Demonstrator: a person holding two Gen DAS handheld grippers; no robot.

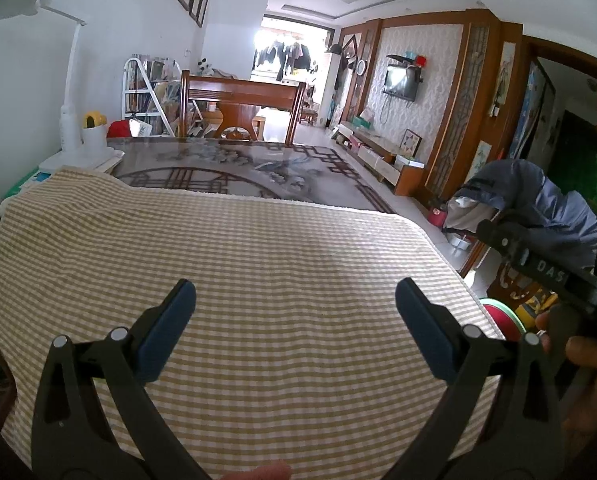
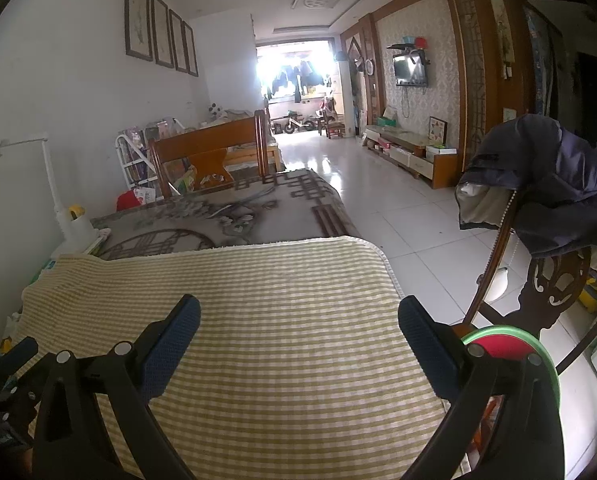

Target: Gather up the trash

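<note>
Left wrist view shows no trash anywhere: the checked cloth (image 1: 234, 264) ahead of the claw lies bare, and I can find no scrap, wrapper or bag on it in either view. This could fit two stages: the trash is already gathered away, or it lies somewhere outside both views. I cannot decide between them.

The left gripper (image 1: 296, 304) hovers over the near part of the cloth with its jaws spread wide and nothing between the blue pads (image 1: 170, 332). The right gripper (image 2: 298, 320) stands the same way, wide apart and empty, over the right part of the same cloth. Both point forward along the table, which looks to me like a resting or searching pose, not a grasp.

Just to the right of the right claw, beside the cloth edge and lower than it, is a round green-rimmed container (image 2: 510, 344) with a red inside; it may be the bin, placed within easy reach, but I cannot be sure. Further right and above it, a dark jacket (image 2: 546, 184) hangs over a carved wooden chair (image 2: 554, 292). Far ahead and to the left of the claws, a white desk lamp (image 1: 72, 96) stands at the wall side of the table.
</note>
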